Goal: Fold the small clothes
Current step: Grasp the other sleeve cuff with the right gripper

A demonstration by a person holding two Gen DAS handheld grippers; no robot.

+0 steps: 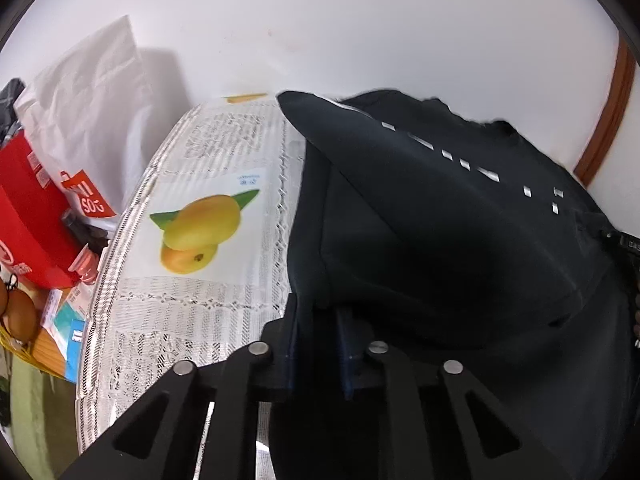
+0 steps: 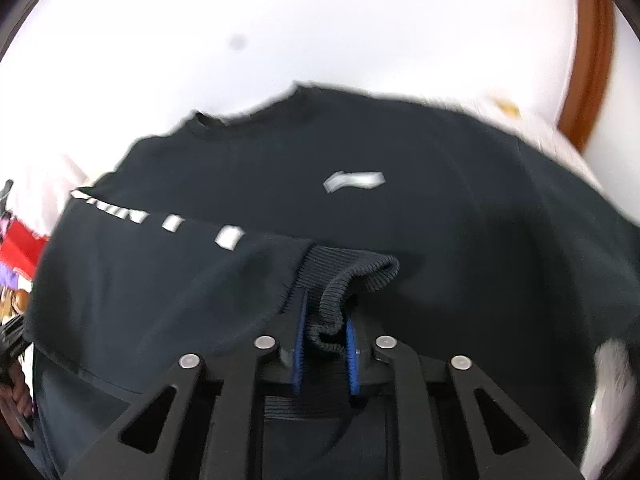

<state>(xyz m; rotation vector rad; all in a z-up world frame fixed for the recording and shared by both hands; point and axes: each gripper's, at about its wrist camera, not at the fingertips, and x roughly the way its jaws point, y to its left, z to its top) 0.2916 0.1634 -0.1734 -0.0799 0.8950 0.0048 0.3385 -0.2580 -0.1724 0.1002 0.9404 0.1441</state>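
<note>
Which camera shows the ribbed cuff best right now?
The right wrist view: the ribbed cuff sits bunched between the right gripper pads, centred and close. The left wrist view shows only the dark sweatshirt body and sleeve, with no cuff visible.

bright, even light; white wall (image 2: pixel 320 20) blown out; rt view motion-blurred; fisheye bends edges, dark vignette corners.

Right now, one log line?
left hand-held gripper: shut on shirt | right hand-held gripper: shut on cuff | fold: unfinished
</note>
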